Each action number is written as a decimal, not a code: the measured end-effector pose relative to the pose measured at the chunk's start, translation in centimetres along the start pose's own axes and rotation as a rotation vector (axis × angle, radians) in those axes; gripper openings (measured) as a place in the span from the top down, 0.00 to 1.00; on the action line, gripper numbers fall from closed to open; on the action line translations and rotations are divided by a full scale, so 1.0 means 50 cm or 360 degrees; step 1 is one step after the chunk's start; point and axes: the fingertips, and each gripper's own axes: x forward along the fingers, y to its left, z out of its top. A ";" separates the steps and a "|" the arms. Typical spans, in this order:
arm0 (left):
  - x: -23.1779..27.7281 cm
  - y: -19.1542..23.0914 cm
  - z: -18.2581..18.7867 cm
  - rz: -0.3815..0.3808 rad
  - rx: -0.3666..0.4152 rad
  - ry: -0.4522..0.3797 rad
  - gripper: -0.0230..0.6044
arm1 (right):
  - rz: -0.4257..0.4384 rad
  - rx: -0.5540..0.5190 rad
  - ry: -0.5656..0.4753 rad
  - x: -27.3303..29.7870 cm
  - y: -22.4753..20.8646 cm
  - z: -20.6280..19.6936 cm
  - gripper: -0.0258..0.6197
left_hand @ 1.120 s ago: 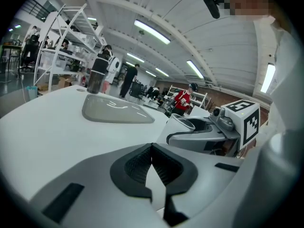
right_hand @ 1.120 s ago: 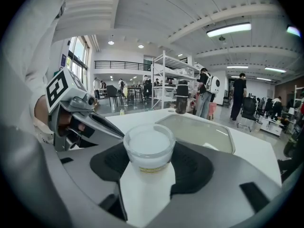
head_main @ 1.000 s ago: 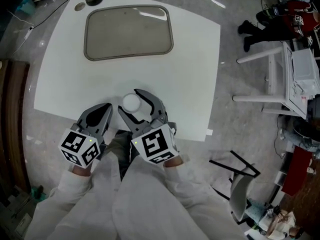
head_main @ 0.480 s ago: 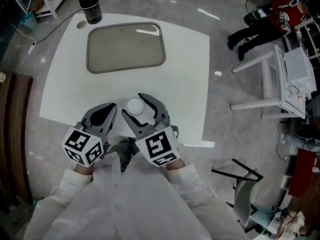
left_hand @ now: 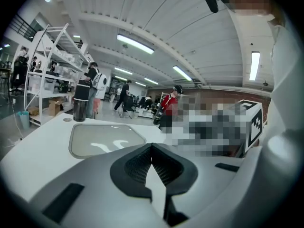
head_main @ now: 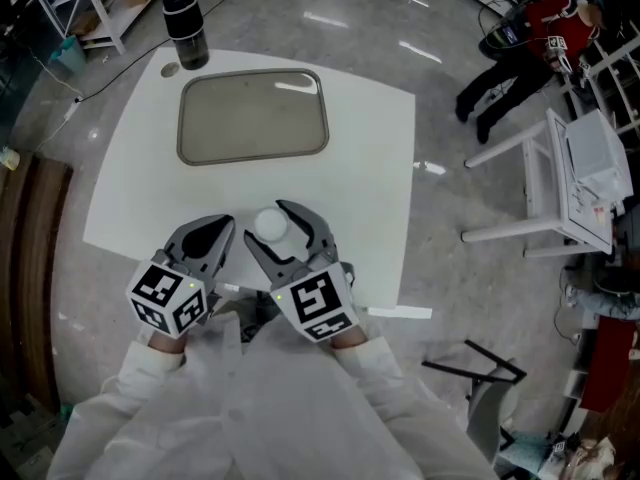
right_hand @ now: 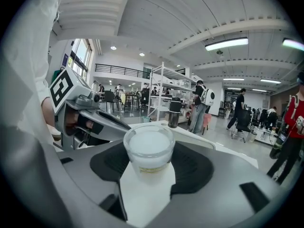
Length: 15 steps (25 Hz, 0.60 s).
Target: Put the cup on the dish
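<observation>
My right gripper [head_main: 265,222] has its jaws pressed on the two sides of the cup [right_hand: 148,148], a clear cup with white inside. It is near the front edge of the white table [head_main: 372,168]. My left gripper [head_main: 222,225] is just beside it, jaws together with nothing between them.

Ahead of both lies the dish [head_main: 253,115], flat, with a raised rim and well apart from the cup. Only bare table lies between them. A dark bottle [head_main: 186,28] stands upright at the far left corner, just beyond the dish. Right of the dish the table is open up to its edge.
</observation>
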 end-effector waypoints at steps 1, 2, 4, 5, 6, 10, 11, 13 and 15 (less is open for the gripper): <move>0.003 -0.002 0.003 0.0006 0.0004 -0.0004 0.95 | 0.0002 -0.0002 -0.0008 -0.002 -0.004 0.002 0.54; 0.006 -0.004 0.006 0.0011 0.0006 -0.0008 0.95 | 0.0006 0.0001 -0.0016 -0.005 -0.008 0.003 0.54; 0.013 -0.011 0.011 0.0021 0.0006 -0.0015 0.95 | 0.0013 0.0007 -0.0027 -0.011 -0.017 0.005 0.54; 0.017 -0.013 0.014 0.0025 0.0006 -0.0017 0.95 | 0.0015 0.0001 -0.0027 -0.012 -0.023 0.004 0.54; 0.022 -0.016 0.015 0.0029 0.0006 -0.0019 0.95 | 0.0016 -0.0009 -0.0025 -0.013 -0.028 0.004 0.54; 0.032 -0.034 0.011 0.0037 0.0007 -0.0015 0.95 | 0.0035 -0.0007 -0.0031 -0.020 -0.038 -0.001 0.54; 0.034 -0.035 0.011 0.0038 0.0011 -0.0014 0.95 | 0.0038 -0.0001 -0.0036 -0.019 -0.040 -0.001 0.54; 0.039 -0.035 0.014 0.0037 0.0014 -0.0015 0.95 | 0.0039 -0.0003 -0.0037 -0.014 -0.045 -0.002 0.54; 0.044 -0.032 0.013 0.0035 0.0010 -0.0010 0.95 | 0.0032 -0.0013 -0.0027 -0.008 -0.051 -0.007 0.54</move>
